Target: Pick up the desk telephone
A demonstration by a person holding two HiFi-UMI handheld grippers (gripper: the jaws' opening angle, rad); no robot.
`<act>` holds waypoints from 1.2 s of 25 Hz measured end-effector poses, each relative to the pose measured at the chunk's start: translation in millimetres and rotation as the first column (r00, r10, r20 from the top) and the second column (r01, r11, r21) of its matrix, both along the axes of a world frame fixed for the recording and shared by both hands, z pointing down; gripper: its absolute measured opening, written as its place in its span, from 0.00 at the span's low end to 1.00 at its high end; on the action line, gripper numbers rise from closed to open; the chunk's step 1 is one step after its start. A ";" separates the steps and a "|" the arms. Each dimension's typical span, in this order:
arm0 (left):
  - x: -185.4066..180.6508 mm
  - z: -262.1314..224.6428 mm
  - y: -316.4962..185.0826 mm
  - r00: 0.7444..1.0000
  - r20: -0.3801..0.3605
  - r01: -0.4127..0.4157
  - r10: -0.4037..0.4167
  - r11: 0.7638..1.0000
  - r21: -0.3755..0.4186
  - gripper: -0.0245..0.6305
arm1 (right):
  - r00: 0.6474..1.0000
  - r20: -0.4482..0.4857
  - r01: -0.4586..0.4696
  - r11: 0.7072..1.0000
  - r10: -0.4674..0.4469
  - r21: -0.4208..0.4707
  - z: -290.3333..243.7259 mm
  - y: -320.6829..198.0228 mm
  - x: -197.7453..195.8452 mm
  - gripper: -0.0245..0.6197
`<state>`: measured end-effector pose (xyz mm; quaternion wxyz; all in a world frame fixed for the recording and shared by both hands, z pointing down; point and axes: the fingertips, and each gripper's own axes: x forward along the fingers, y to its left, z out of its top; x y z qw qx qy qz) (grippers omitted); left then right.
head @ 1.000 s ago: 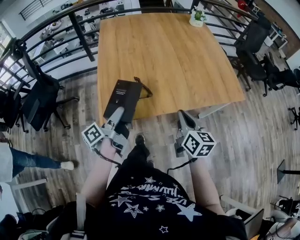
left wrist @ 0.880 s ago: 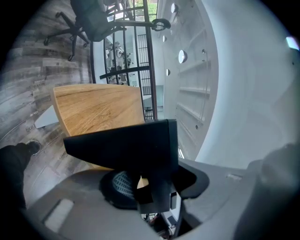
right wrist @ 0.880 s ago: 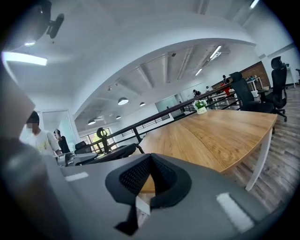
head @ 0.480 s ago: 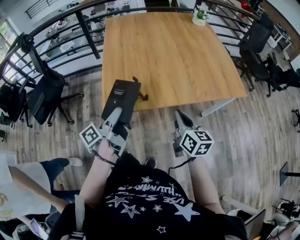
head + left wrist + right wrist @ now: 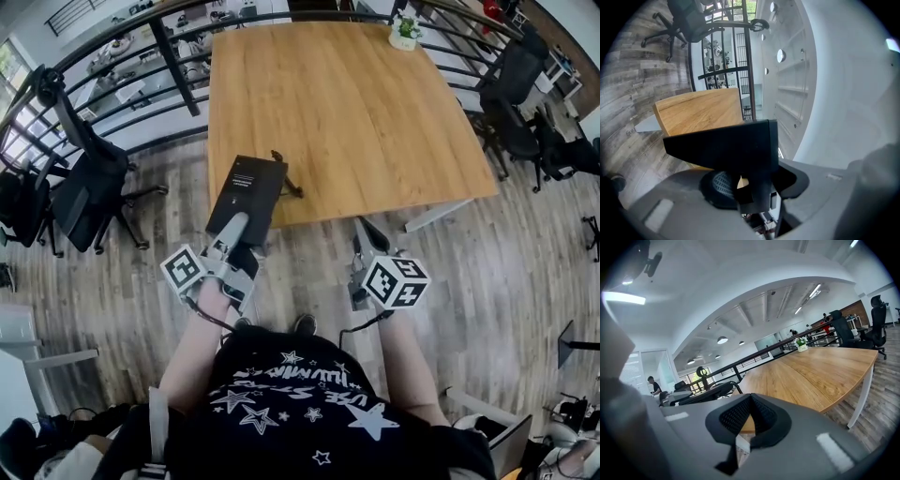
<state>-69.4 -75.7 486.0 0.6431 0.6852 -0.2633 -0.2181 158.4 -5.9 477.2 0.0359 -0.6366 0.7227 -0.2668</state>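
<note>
From the head view we see the left tongs (image 5: 232,230) shut tight on the near end of the black desk telephone (image 5: 249,187). The telephone sticks out over the near left corner of the wooden surface (image 5: 375,112), and the right tongs (image 5: 362,236) are off to the side over the floor (image 5: 309,248). In the left gripper view the telephone is clamped between the jaws, and in the right gripper view the jaws are closed together with nothing in them.

The flat black desk telephone (image 5: 248,192) is clamped in the left claw (image 5: 238,225) at the table (image 5: 375,112) edge.
</note>
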 end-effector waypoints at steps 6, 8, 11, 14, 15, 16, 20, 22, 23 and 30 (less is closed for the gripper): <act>-24.9 -1.8 -18.7 1.000 -0.003 -0.012 0.012 1.000 0.002 0.33 | 1.000 -0.011 0.020 1.000 -0.020 -0.009 -2.0 -29.4 -32.9 0.04; -32.6 -1.3 -24.0 1.000 -0.002 -0.020 0.020 1.000 0.005 0.33 | 1.000 -0.017 0.021 1.000 -0.022 -0.012 -2.4 -38.0 -43.8 0.04; -42.0 -0.1 -29.3 0.999 -0.007 -0.035 0.035 0.999 0.002 0.33 | 1.000 -0.021 0.009 1.000 -0.009 -0.012 -4.0 -45.6 -55.1 0.04; -51.2 2.2 -33.2 0.999 -0.012 -0.053 0.053 0.999 0.000 0.33 | 1.000 -0.025 -0.012 1.000 0.011 -0.019 -2.4 -46.2 -63.9 0.04; -53.5 2.9 -34.2 0.998 -0.014 -0.060 0.060 0.998 -0.001 0.33 | 0.999 -0.029 -0.018 1.000 0.018 -0.024 -1.2 -45.0 -66.4 0.04; -55.3 3.5 -34.9 0.998 -0.015 -0.068 0.068 0.998 -0.002 0.33 | 0.999 -0.034 -0.025 0.999 0.024 -0.028 0.2 -43.3 -68.3 0.04; -62.0 4.5 -33.8 0.995 -0.017 -0.097 0.097 0.995 -0.003 0.33 | 0.998 -0.049 -0.047 0.998 0.045 -0.046 4.4 -33.2 -77.0 0.04; -69.2 5.0 -29.1 0.993 -0.018 -0.113 0.113 0.994 -0.004 0.33 | 0.997 -0.056 -0.056 0.997 0.054 -0.048 3.9 -26.0 -85.9 0.04; -73.5 5.0 -26.1 0.992 -0.020 -0.121 0.121 0.993 -0.004 0.33 | 0.997 -0.058 -0.061 0.997 0.058 -0.046 2.9 -22.3 -91.1 0.04; -98.0 3.9 -7.5 0.986 -0.032 -0.167 0.167 0.986 -0.002 0.33 | 0.994 -0.072 -0.084 0.996 0.082 -0.036 -2.3 -1.8 -122.5 0.04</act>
